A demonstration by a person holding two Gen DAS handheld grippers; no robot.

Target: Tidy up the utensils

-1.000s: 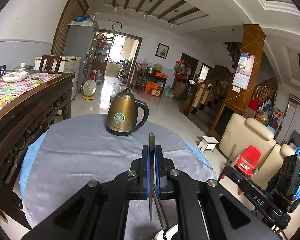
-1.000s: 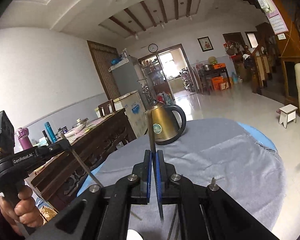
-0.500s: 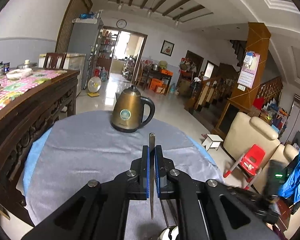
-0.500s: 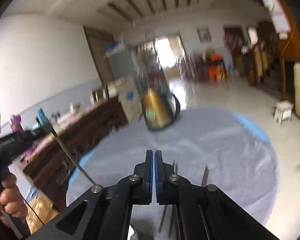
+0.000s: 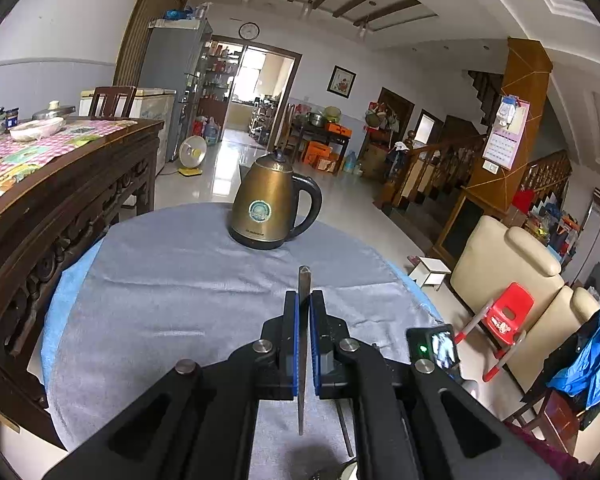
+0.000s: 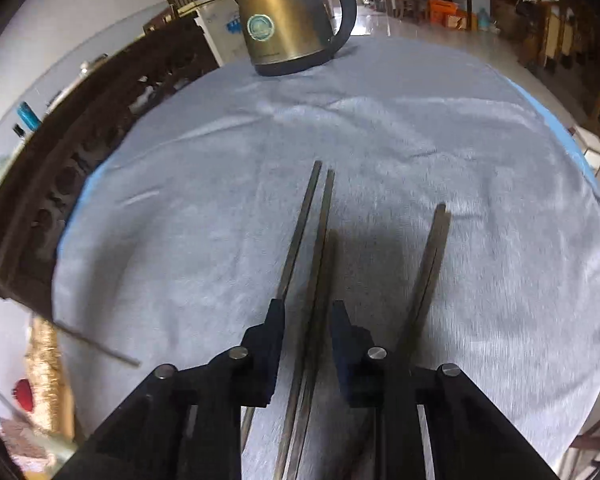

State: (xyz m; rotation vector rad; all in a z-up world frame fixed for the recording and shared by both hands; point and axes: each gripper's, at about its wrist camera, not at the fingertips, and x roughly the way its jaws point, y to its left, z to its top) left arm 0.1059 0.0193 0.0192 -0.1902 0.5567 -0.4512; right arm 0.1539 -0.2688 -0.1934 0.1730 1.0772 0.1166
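My left gripper (image 5: 304, 300) is shut on a metal chopstick (image 5: 304, 280) that stands up between its blue pads over the grey-clothed round table (image 5: 172, 280). My right gripper (image 6: 308, 305) tilts down at the cloth (image 6: 480, 140) and its jaws are opening. A chopstick (image 6: 324, 232) runs through the gap between the fingers, and the pads do not press on it. A second chopstick (image 6: 302, 232) lies close on its left, passing under the left finger. A third chopstick (image 6: 432, 264) lies apart to the right.
A brass kettle (image 5: 272, 208) (image 6: 284, 20) stands at the table's far side. A dark carved wooden table (image 5: 40, 208) runs along the left edge. To the right, off the table, stand a beige sofa (image 5: 508, 264) and a red child's chair (image 5: 508, 314).
The right gripper has swung down from the room to the cloth and dropped low. The chopstick it held upright no longer sticks up from it, and its jaws have parted. The left gripper sank slightly.
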